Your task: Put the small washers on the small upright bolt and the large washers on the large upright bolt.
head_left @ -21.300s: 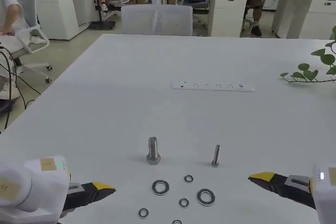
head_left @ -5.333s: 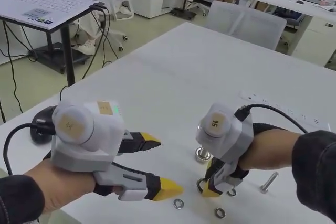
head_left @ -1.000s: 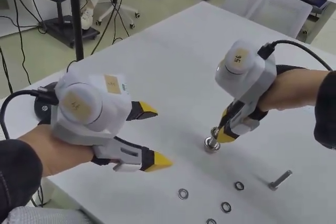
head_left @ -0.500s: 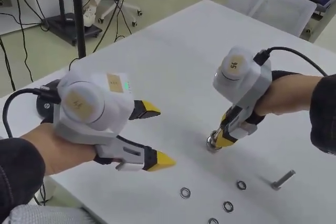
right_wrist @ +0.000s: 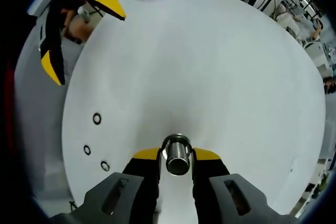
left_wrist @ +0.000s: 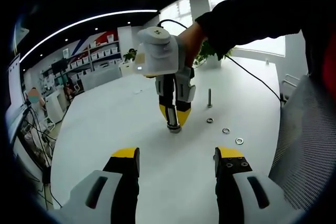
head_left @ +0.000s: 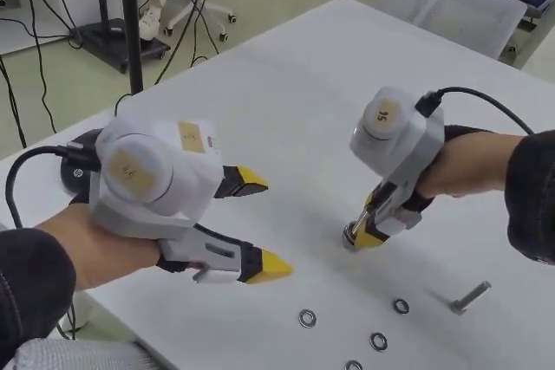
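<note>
The large bolt (right_wrist: 177, 158) stands upright on the desk (head_left: 347, 67), between the jaws of the right hand-held gripper (head_left: 362, 233); contact between jaws and bolt cannot be determined. Four washers (head_left: 379, 341) lie flat on the desk on the person's side of the large bolt, apart from one another. The small bolt (head_left: 469, 297) lies on its side to the right of the large bolt, well apart from it. The left hand-held gripper (head_left: 264, 224) is left of the large bolt, jaws spread. A mouse (head_left: 74, 171) sits on the desk far left of the large bolt.
</note>
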Motion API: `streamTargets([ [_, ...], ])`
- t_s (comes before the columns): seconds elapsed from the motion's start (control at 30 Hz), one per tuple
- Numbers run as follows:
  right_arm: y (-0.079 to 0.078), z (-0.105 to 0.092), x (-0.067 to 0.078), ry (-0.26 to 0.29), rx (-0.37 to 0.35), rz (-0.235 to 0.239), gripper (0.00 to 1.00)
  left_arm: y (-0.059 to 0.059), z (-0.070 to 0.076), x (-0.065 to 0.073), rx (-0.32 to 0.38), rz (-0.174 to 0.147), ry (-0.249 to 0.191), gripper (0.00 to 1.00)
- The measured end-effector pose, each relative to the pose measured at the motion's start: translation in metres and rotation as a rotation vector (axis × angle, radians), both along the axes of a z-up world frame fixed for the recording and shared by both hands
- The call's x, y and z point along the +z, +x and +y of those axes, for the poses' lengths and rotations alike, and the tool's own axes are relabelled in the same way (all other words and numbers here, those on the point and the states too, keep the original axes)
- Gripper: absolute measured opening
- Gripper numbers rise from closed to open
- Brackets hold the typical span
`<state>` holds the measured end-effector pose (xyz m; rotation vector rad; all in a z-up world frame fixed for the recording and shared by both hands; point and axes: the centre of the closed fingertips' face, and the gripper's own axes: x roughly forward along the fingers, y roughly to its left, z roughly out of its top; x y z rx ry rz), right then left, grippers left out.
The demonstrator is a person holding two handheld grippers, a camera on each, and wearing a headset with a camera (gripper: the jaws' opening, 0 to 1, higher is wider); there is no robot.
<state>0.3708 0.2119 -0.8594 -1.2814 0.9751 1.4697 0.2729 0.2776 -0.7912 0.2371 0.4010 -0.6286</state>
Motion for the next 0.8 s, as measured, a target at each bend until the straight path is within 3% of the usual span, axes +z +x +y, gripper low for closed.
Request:
streamTargets([
  [0.1, -0.0016, -0.0018, -0.001, -0.002, -0.002, 0.001, 0.24, -0.0005, -0.0012, -0.0004, -0.001, 0.001, -0.005, 0.57],
  [0.4, -0.0005, -0.0029, -0.0011, 0.002, -0.008, -0.004, 0.24, 0.0001, -0.0034, 0.0046, 0.008, -0.003, -0.078, 0.57],
  [0.8, 0.0028, -0.0045, 0.0022, 0.041, -0.021, -0.012, 0.3, -0.0014, -0.0071, 0.0072, -0.001, -0.001, -0.093, 0.57],
])
